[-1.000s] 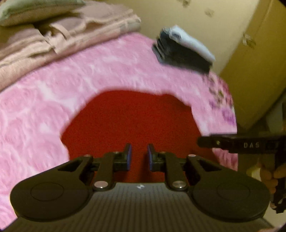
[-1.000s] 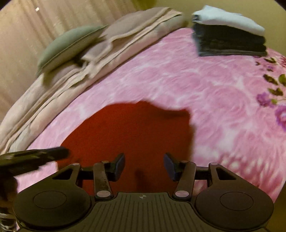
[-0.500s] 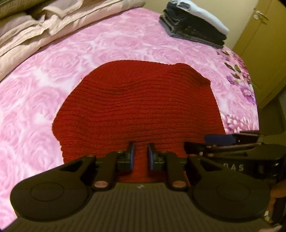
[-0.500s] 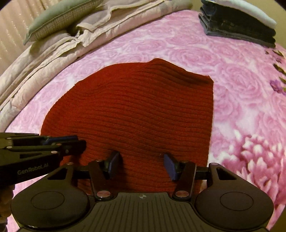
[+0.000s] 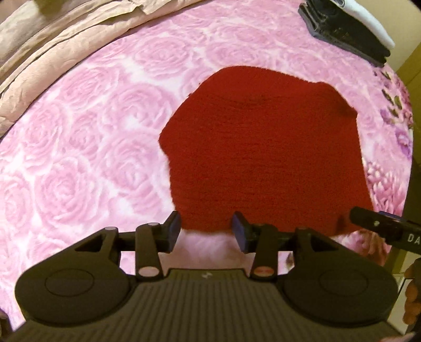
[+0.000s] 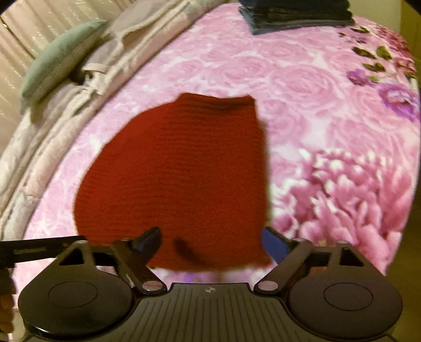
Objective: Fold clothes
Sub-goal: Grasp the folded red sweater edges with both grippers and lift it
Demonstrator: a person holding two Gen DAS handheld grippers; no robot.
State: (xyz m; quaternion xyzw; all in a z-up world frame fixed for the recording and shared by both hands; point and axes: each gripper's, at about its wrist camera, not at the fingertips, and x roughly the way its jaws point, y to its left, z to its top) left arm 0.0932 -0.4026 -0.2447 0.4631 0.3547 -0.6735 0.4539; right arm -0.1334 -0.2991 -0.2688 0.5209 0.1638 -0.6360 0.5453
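A red knitted garment (image 5: 263, 155) lies flat and folded on the pink rose-patterned bedspread (image 5: 86, 147); it also shows in the right wrist view (image 6: 179, 173). My left gripper (image 5: 207, 231) is open and empty, its tips at the garment's near edge on the left side. My right gripper (image 6: 210, 242) is open wide and empty, straddling the garment's near edge. The right gripper's finger shows at the right edge of the left wrist view (image 5: 381, 227). The left gripper's finger shows at the left edge of the right wrist view (image 6: 39, 250).
A stack of folded dark clothes with a white piece on top (image 5: 347, 29) sits at the far side of the bed (image 6: 294, 15). Beige bedding (image 5: 52, 44) and a green pillow (image 6: 58, 63) lie along the far left. A wooden wardrobe (image 5: 413, 58) stands at right.
Both grippers have opened wider and pulled back from over the red garment to its near edge. The garment now lies free on the bed.
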